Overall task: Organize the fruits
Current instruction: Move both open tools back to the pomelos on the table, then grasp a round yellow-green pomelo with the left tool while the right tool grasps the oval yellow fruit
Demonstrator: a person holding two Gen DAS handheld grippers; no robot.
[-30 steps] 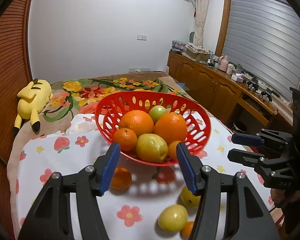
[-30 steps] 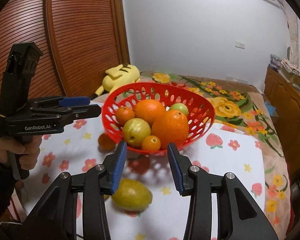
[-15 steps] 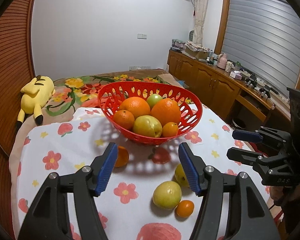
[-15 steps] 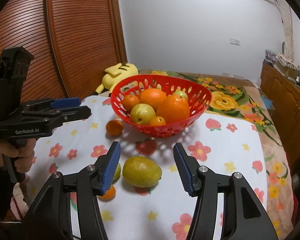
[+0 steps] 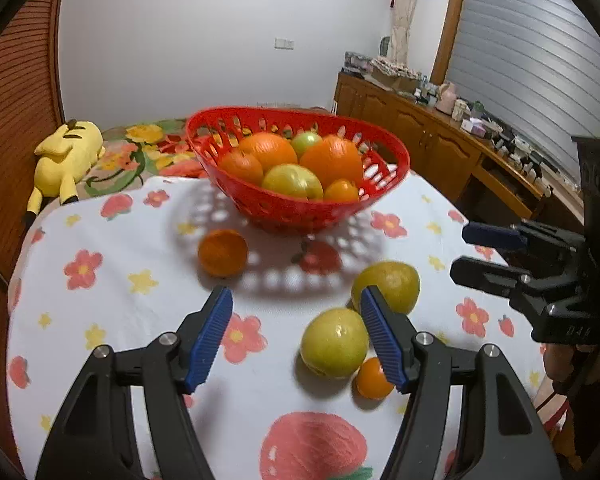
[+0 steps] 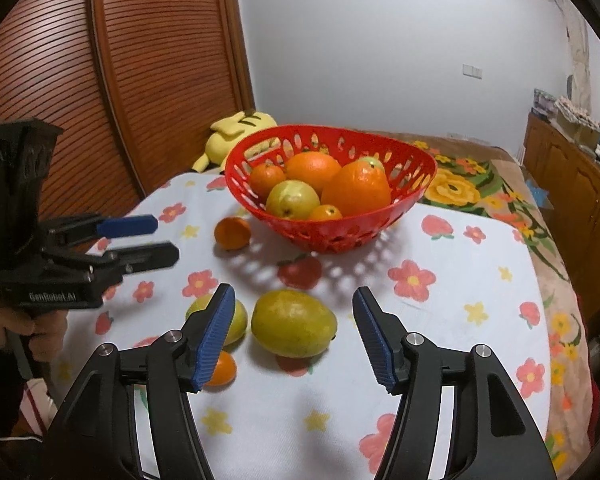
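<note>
Four round fruits beside perforated basket

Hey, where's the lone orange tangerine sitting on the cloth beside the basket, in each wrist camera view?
Left wrist: the lone orange tangerine lies left of centre, beyond the left tongs.
Right wrist: it lies left of centre, by the basket's lower left.
Shared landmark: the red perforated plastic basket.

Plain white wall at 12 o'clock | ribbed reddish-brown wooden sliding doors at 9 o'clock | long brown wooden sideboard, its top cluttered, at 2 o'clock | grey slatted window blind above it | floral bedspread | even indoor light
</note>
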